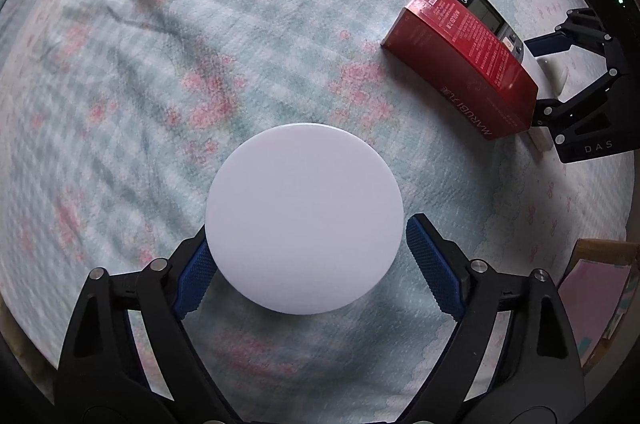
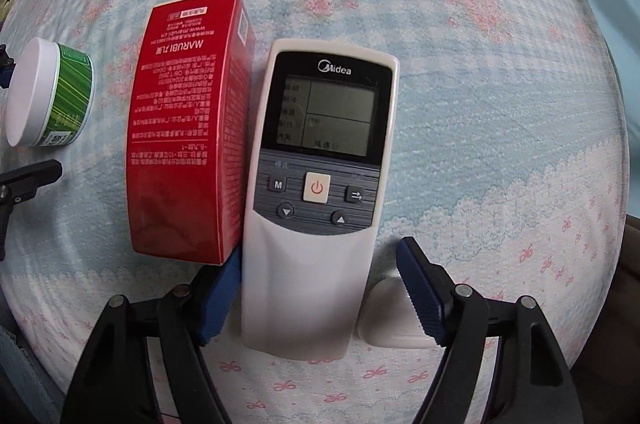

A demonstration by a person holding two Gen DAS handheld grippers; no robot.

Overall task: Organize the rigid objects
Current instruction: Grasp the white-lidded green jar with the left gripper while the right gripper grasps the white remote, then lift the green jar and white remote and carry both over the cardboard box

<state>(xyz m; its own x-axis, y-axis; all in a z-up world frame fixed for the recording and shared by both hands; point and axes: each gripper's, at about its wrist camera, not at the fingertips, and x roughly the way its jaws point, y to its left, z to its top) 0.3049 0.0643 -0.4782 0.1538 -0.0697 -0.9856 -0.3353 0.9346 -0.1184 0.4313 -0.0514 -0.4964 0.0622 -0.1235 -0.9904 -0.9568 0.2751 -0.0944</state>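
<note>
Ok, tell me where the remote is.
Right wrist view: the remote lies on the bedsheet, between the open right tongs, its left edge against the red box.

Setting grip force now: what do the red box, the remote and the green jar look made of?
Red box: likely glossy printed cardboard, with sharp folded edges. Remote: matte off-white hard plastic, moulded corners, dark display window. Green jar: smooth white lid, probably plastic; striped green label hides the body.

Pale blue floral bedspread (image 1: 248, 36), wrinkled, soft daylight, pink box (image 1: 592, 296) at edge
</note>
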